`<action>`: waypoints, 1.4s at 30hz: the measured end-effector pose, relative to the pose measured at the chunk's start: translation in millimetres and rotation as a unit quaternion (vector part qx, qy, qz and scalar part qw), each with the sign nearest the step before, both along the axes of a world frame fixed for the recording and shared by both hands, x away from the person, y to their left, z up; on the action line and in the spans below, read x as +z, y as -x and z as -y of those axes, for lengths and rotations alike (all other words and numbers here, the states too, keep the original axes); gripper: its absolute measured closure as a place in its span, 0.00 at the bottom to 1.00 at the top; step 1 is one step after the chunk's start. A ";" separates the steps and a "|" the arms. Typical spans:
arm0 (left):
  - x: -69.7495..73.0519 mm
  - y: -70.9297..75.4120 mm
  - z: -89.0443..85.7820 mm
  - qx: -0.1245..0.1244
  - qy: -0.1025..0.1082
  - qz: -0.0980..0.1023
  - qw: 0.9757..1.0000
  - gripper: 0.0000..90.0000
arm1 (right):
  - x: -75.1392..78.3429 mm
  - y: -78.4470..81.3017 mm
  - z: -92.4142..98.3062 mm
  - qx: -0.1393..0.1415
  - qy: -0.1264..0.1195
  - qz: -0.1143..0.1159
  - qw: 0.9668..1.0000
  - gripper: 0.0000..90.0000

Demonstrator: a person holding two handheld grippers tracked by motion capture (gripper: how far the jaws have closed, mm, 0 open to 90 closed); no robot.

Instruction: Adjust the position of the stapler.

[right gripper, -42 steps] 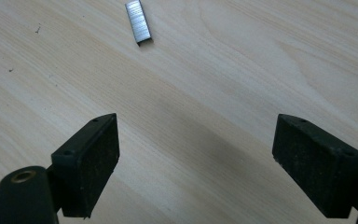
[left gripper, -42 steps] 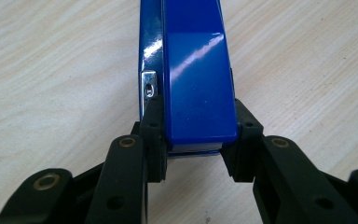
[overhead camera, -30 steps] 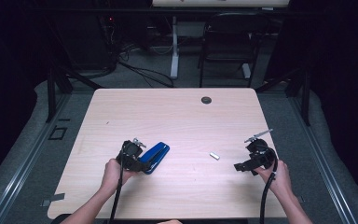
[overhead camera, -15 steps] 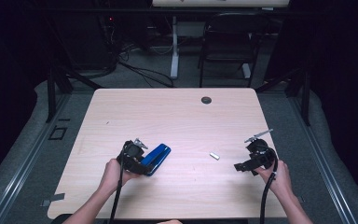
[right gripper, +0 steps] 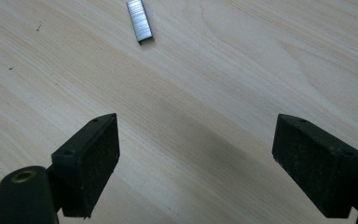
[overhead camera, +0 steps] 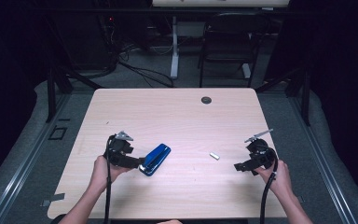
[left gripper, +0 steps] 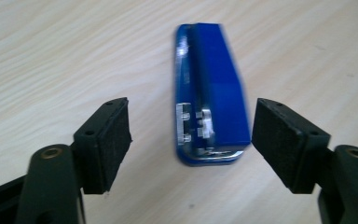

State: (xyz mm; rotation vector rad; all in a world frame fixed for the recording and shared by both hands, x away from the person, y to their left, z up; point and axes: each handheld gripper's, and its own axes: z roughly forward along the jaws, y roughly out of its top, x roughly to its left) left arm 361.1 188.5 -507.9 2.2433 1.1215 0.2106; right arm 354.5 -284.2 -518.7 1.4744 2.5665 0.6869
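A blue stapler [overhead camera: 155,159] lies flat on the wooden table [overhead camera: 177,121], left of centre near the front. My left gripper [overhead camera: 141,164] sits just to its left, and its jaws have just been opening. In the left gripper view the stapler's [left gripper: 214,93] metal-hinged near end lies between the pads [left gripper: 109,135] of the open left gripper [left gripper: 193,128], with a gap on each side. A short strip of staples [overhead camera: 214,156] lies to the right of the stapler. My right gripper [overhead camera: 239,166] rests open at the front right; the strip [right gripper: 139,19] lies ahead of the right gripper [right gripper: 209,154].
A small black grommet [overhead camera: 206,100] sits near the table's far edge. A black chair [overhead camera: 226,46] and floor cables [overhead camera: 135,70] lie beyond the table. Bare wood stretches across the table's middle and back.
The left gripper's jaws have spread apart and let go of the stapler, and the hand has drawn back to the left and lifted slightly. The right gripper has stayed put.
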 end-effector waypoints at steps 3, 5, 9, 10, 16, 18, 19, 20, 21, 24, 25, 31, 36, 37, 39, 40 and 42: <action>-10.6 -9.0 -8.4 0.021 -0.021 -0.019 0.999 0.42 | -0.2 -0.4 0.6 0.000 0.003 -0.001 1.000 0.16; -20.4 -17.0 -12.9 0.032 -0.029 -0.035 0.998 0.56 | -0.8 -0.4 -0.1 -0.003 0.001 0.002 1.000 0.16; -29.9 -22.8 -11.6 0.024 -0.047 -0.053 0.997 0.73 | -0.6 -0.6 -0.7 0.000 -0.002 -0.003 1.000 0.16; -32.5 -23.9 -10.0 0.020 -0.050 -0.057 0.997 0.76 | -0.3 -0.8 -0.3 0.001 0.005 -0.003 1.000 0.16; -43.3 -24.0 7.3 -0.018 -0.078 -0.070 0.994 0.86 | -1.4 -0.7 -0.4 -0.004 0.000 0.002 1.000 0.16; -44.9 -22.7 12.1 -0.030 -0.085 -0.069 0.994 0.88 | -1.2 -0.6 -0.6 -0.004 0.001 0.003 1.000 0.16; -44.9 -22.7 12.1 -0.030 -0.085 -0.069 0.994 0.89 | -1.2 -0.6 -0.6 -0.004 0.001 0.003 1.000 0.16; -45.6 -21.5 15.7 -0.036 -0.097 -0.067 0.992 0.91 | -1.0 -0.6 -0.4 -0.003 0.001 0.002 1.000 0.16; -45.5 -21.1 16.5 -0.039 -0.099 -0.065 0.992 0.92 | -1.0 -0.6 -0.2 -0.003 0.001 0.002 1.000 0.16; -45.6 -21.1 16.5 -0.040 -0.098 -0.067 0.992 0.95 | -0.9 -0.6 0.0 -0.004 0.000 0.003 1.000 0.16; -45.8 -21.1 16.3 -0.044 -0.094 -0.069 0.992 0.97 | -0.4 -0.5 0.0 -0.005 0.001 0.002 1.000 0.16; -44.8 -19.3 18.1 -0.050 -0.095 -0.062 0.992 1.00 | -0.2 -0.8 -0.1 -0.001 0.002 0.001 1.000 0.16; -43.8 -16.9 20.9 -0.060 -0.092 -0.064 0.992 1.00 | -0.1 -1.1 0.1 0.001 0.005 -0.002 1.000 0.16; -43.9 -16.2 21.9 -0.060 -0.091 -0.064 0.992 1.00 | 0.0 -1.1 0.1 0.001 0.005 -0.002 1.000 0.16; -42.8 -15.3 23.0 -0.065 -0.093 -0.063 0.991 1.00 | 0.0 -1.1 0.1 0.001 0.006 -0.002 1.000 0.16; -42.4 -14.8 23.5 -0.066 -0.092 -0.064 0.991 1.00 | 0.0 -1.1 0.1 0.001 0.005 -0.002 1.000 0.16; -42.3 -14.4 24.0 -0.066 -0.091 -0.064 0.992 1.00 | 0.0 -1.1 0.1 0.001 0.005 -0.002 1.000 0.16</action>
